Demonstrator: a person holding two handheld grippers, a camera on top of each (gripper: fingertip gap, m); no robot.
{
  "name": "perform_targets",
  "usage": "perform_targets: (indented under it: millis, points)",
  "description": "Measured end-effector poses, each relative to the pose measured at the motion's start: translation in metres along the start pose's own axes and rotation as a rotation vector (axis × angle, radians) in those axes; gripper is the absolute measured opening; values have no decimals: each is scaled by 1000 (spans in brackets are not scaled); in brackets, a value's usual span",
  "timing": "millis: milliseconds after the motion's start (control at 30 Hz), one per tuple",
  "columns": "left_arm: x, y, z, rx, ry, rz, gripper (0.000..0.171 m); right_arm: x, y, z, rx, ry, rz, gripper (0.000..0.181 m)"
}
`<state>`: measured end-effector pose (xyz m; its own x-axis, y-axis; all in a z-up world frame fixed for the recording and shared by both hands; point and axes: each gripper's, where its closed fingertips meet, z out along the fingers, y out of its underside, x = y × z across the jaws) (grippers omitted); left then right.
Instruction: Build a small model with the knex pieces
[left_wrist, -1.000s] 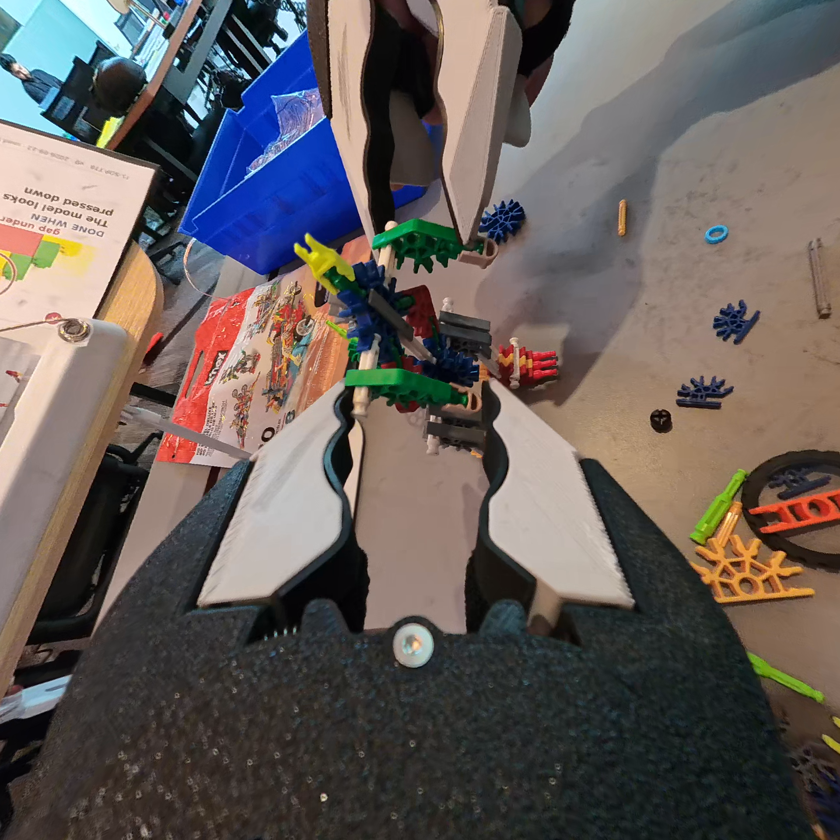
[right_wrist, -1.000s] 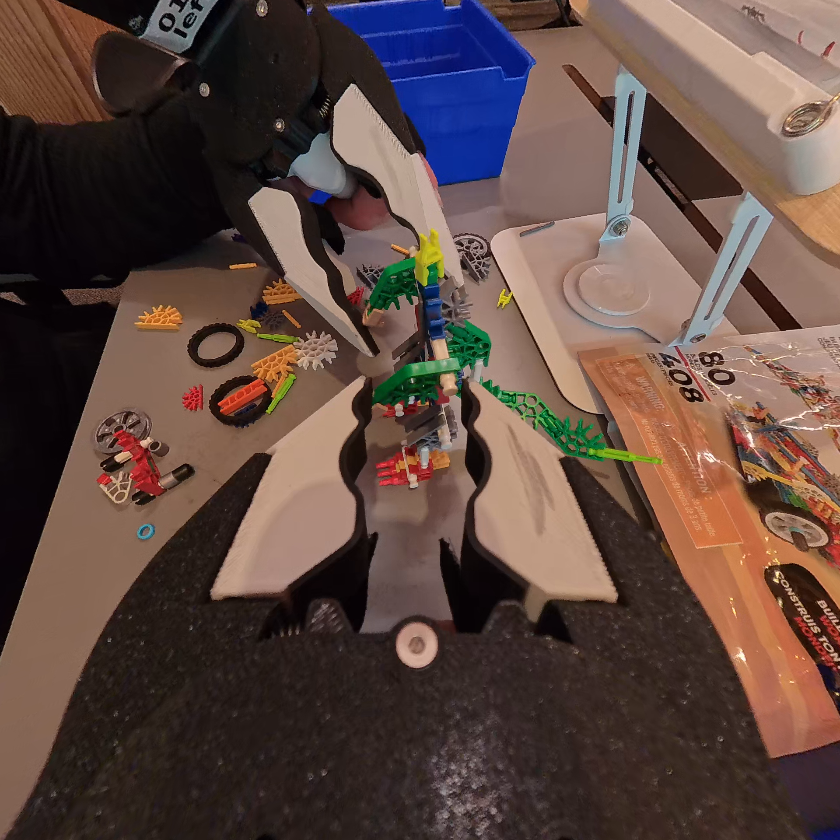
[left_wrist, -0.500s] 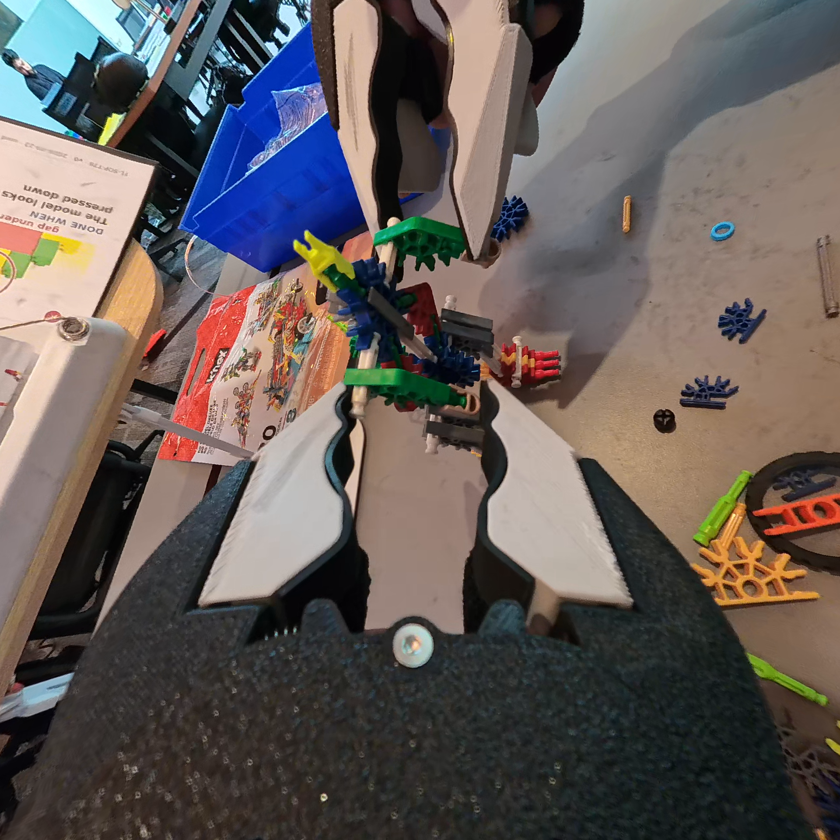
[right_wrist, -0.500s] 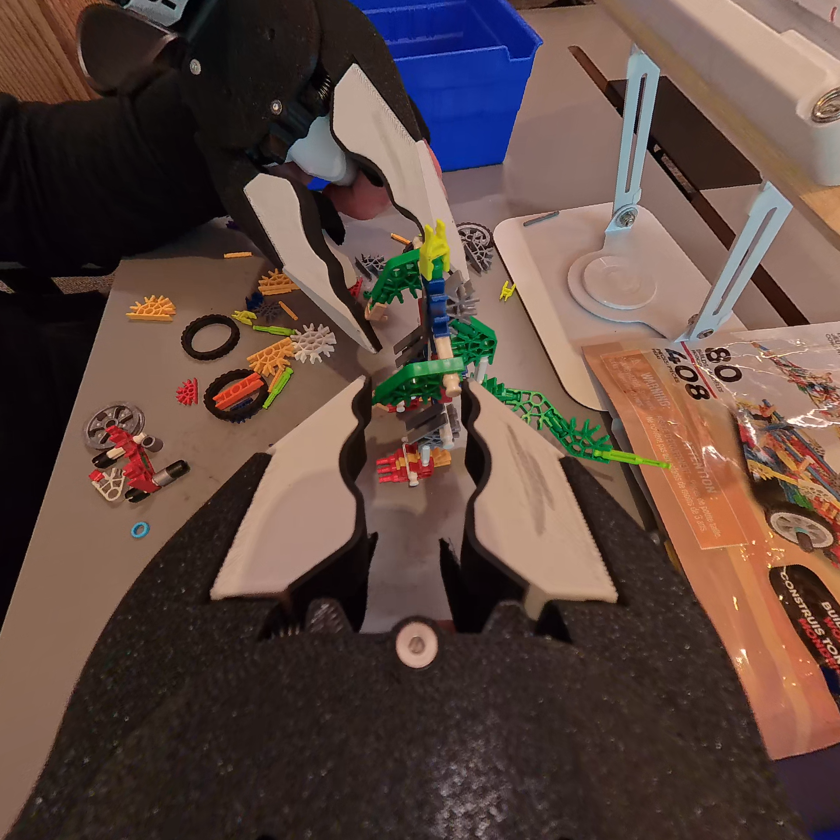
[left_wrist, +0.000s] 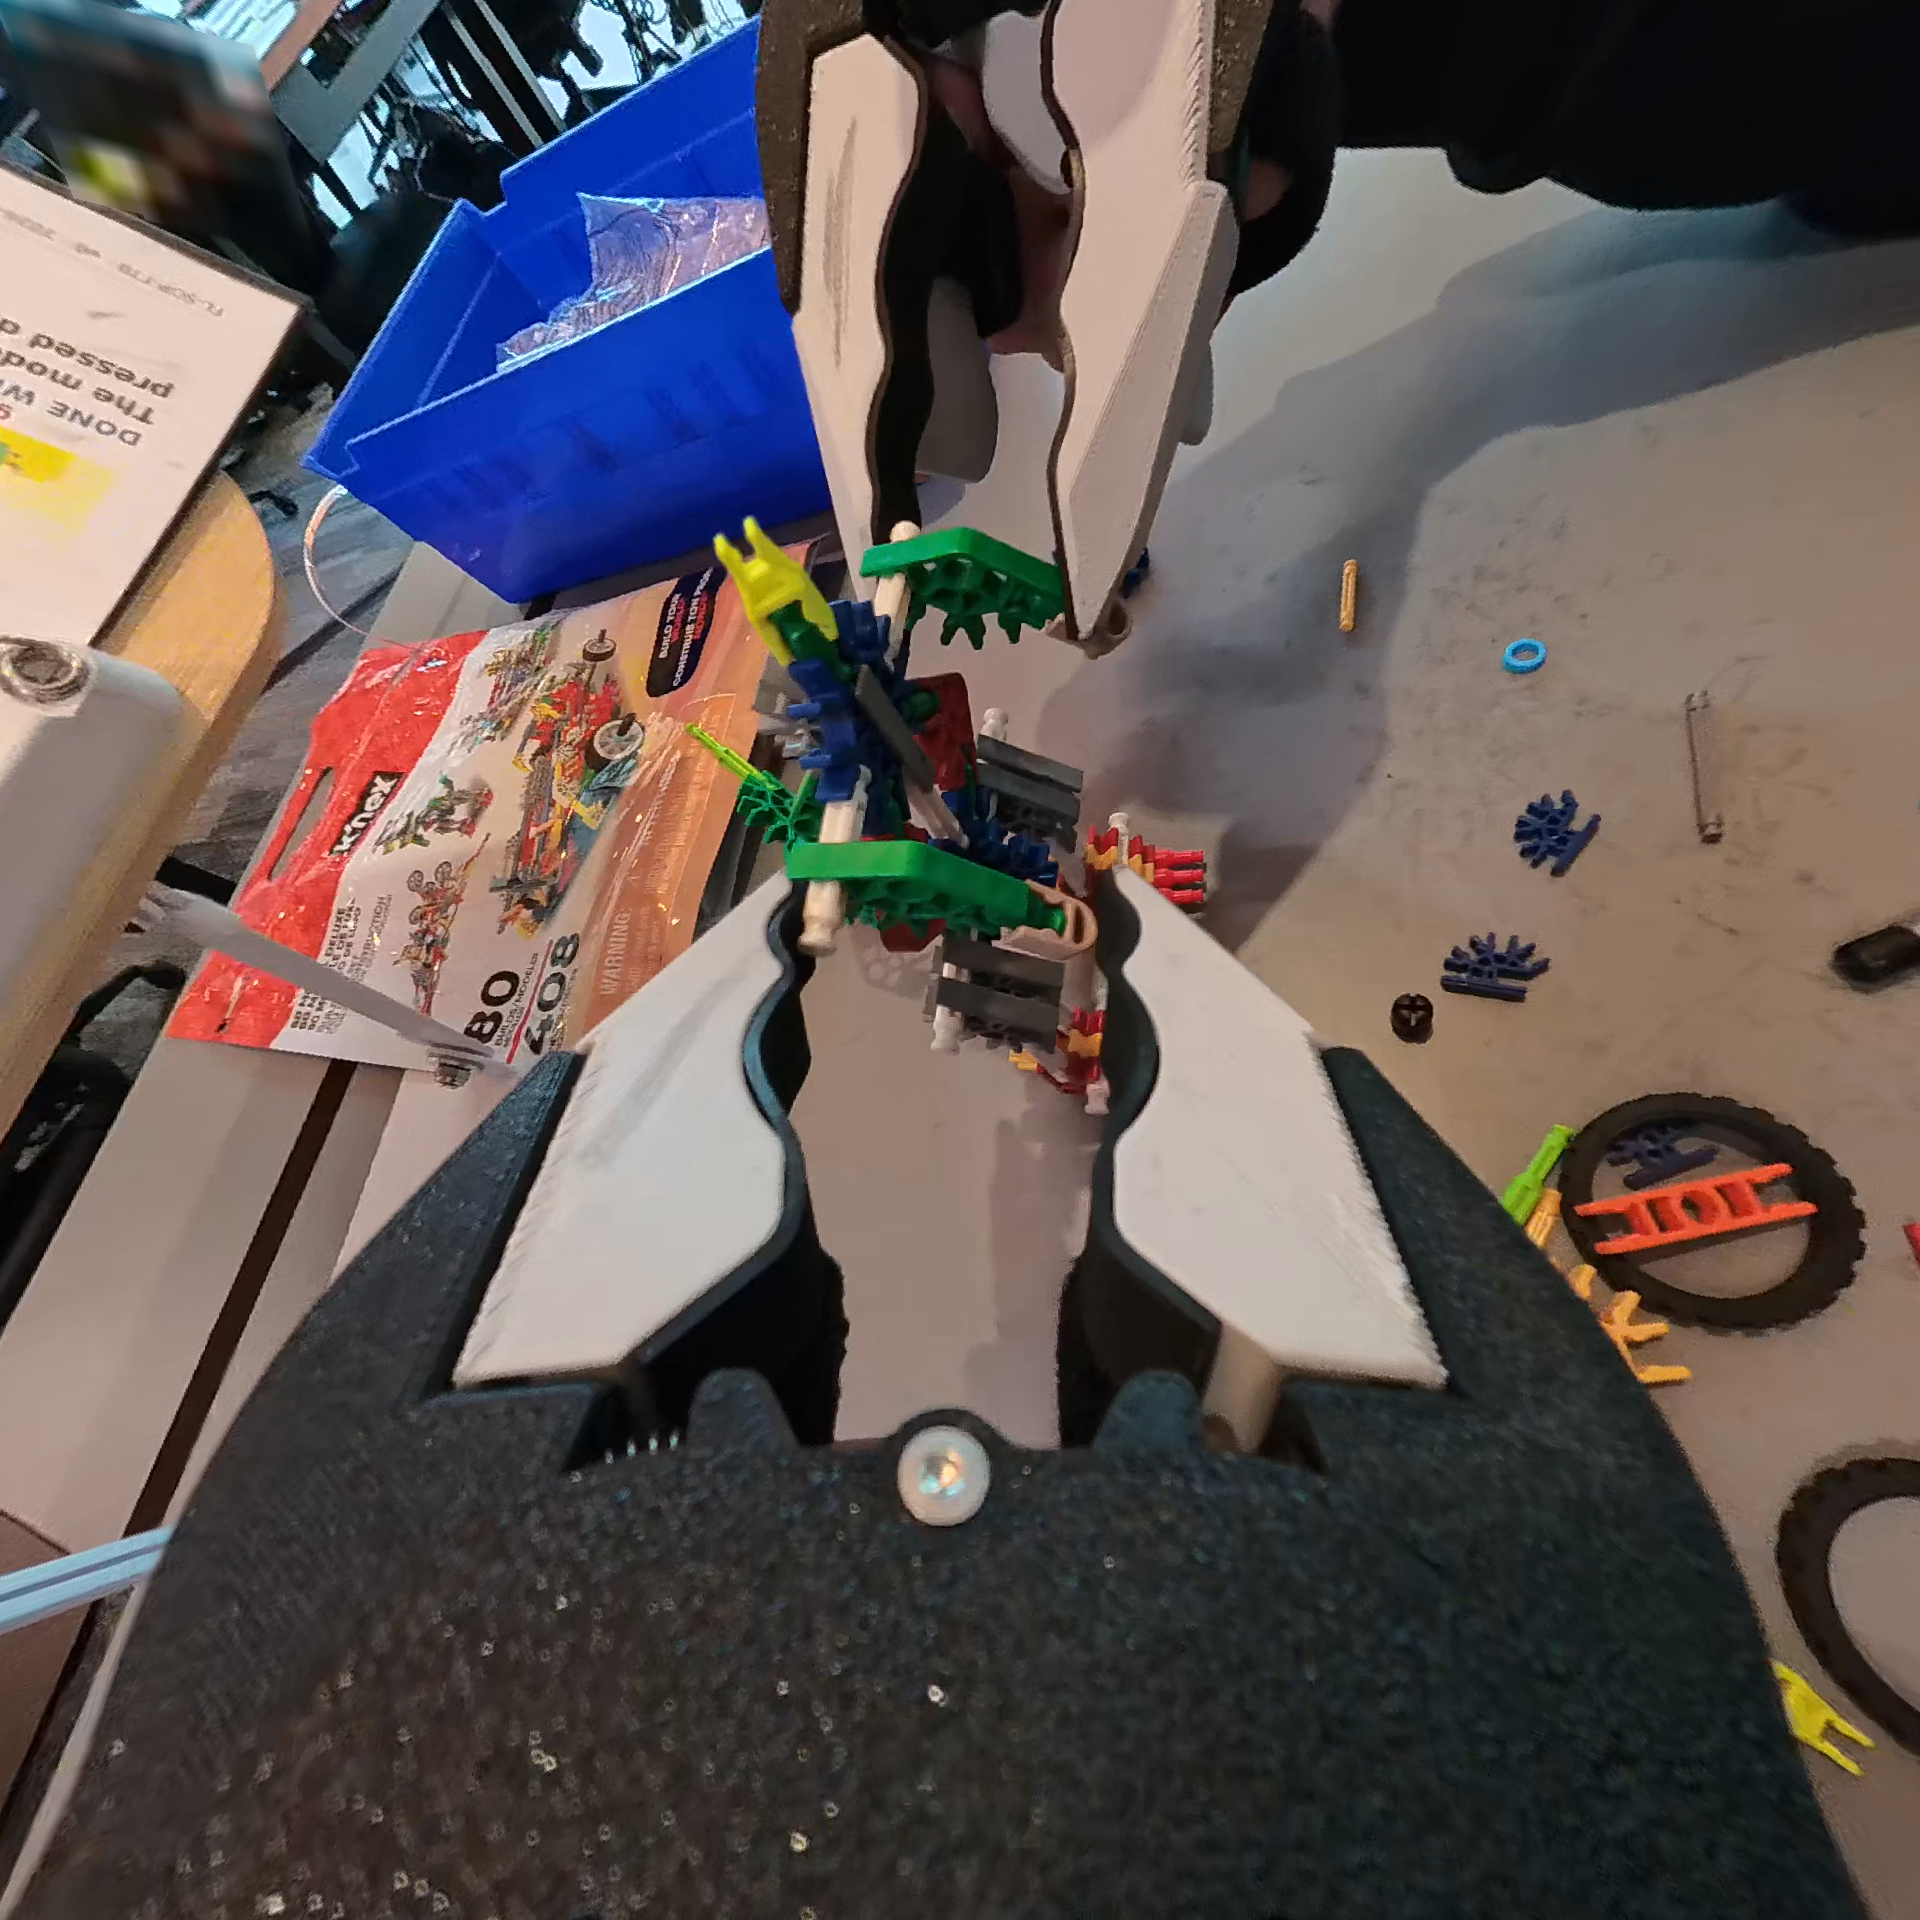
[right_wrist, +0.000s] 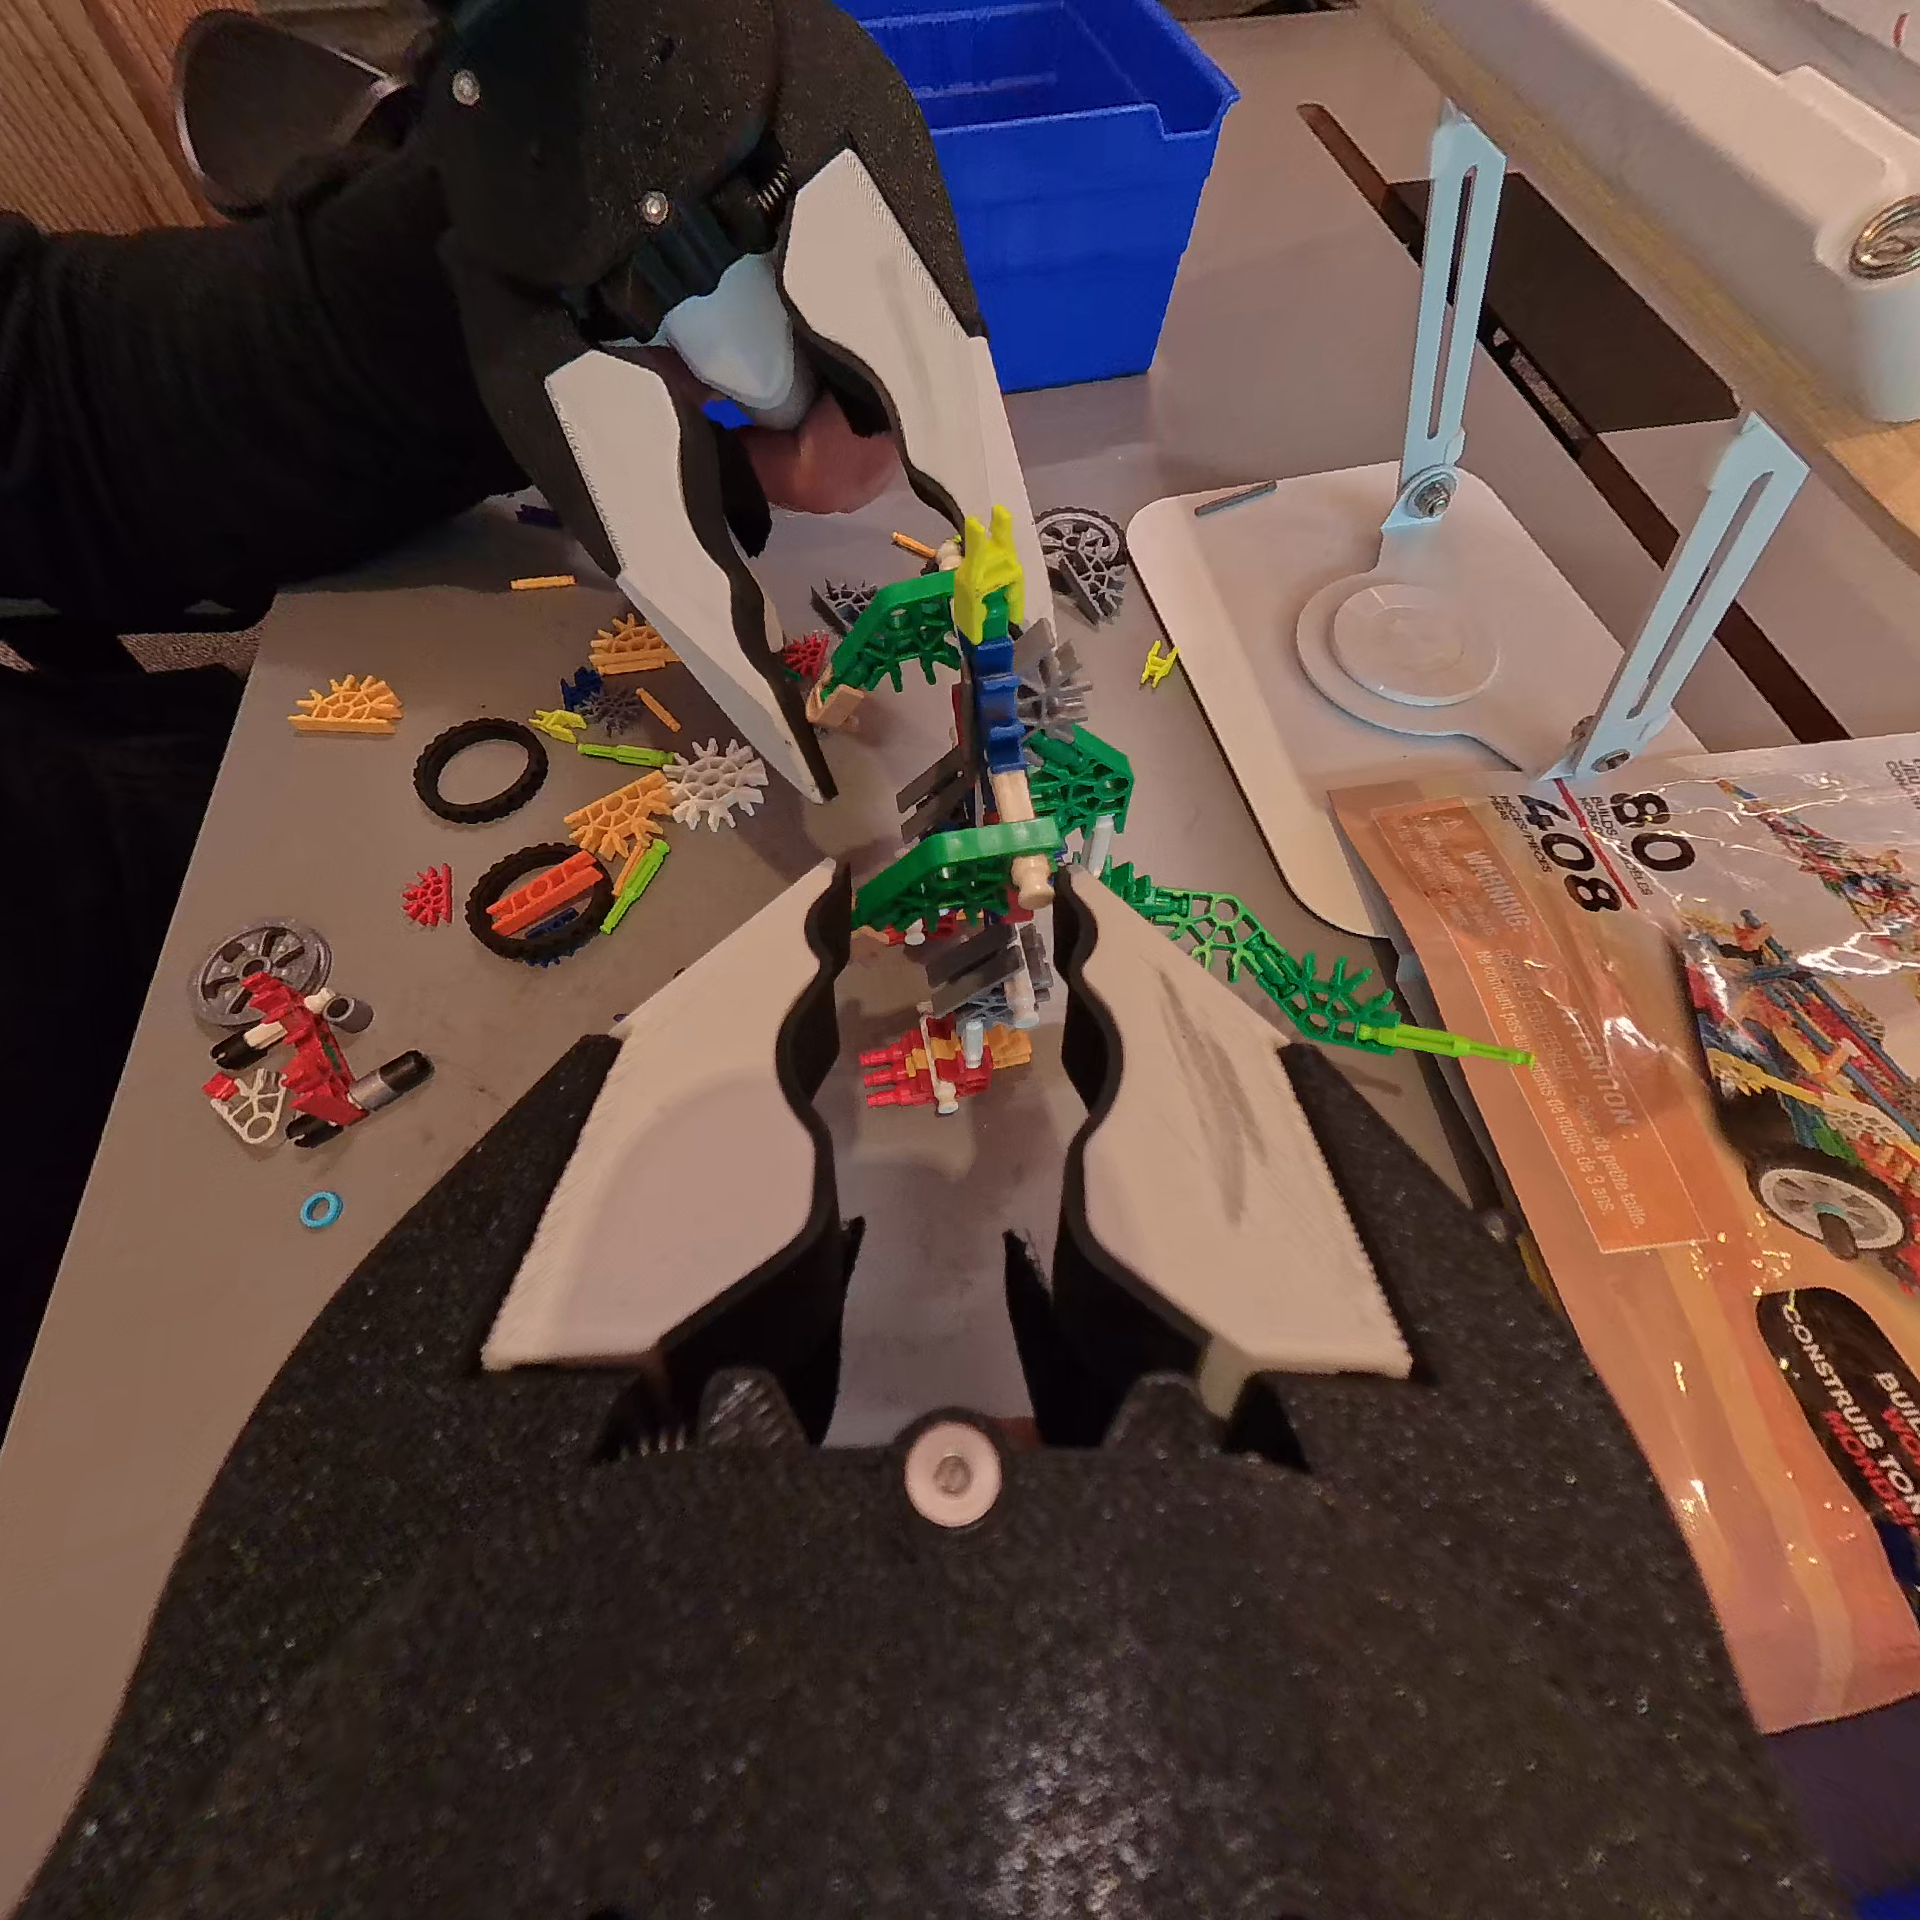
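A small model of plastic rods and connectors (left_wrist: 914, 769), green, blue, grey, red and yellow, is held between both grippers just above the grey table (left_wrist: 1610, 468). My left gripper (left_wrist: 951, 899) is shut on its near green connector (left_wrist: 914, 873). My right gripper (left_wrist: 977, 582) comes from above, shut on the far green connector (left_wrist: 966, 571). In the right wrist view my right gripper (right_wrist: 951, 883) clamps a green connector (right_wrist: 956, 862) of the model (right_wrist: 997, 727), and my left gripper (right_wrist: 925, 707) holds the far one. A green tail (right_wrist: 1247, 956) trails to the right.
A blue bin (left_wrist: 582, 447) stands behind, also in the right wrist view (right_wrist: 1049, 208). A printed toy bag (left_wrist: 488, 831) lies left, (right_wrist: 1662, 1039). Loose connectors and black tyres (left_wrist: 1704, 1210) lie scattered. There is also a red wheel assembly (right_wrist: 301, 1049) and a white stand base (right_wrist: 1299, 644). The gap from one gripper's tips to the other's is roughly 4 centimeters.
Both grippers keep their hold on the model. The model and grippers have shifted only slightly, and the red feet now sit a little closer to my left gripper.
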<state>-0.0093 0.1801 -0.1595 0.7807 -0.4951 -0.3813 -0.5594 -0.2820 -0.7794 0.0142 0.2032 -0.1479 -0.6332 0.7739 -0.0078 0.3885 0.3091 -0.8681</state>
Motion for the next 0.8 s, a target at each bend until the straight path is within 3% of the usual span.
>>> perform_targets:
  millis: [600,800]
  points:
    - [1,-2,4,9,-29,67,52,-3,-2,1,36,-60,68,36]
    - [0,2,6,-9,-35,70,52,-1,-7,-3,109,-72,85,31]
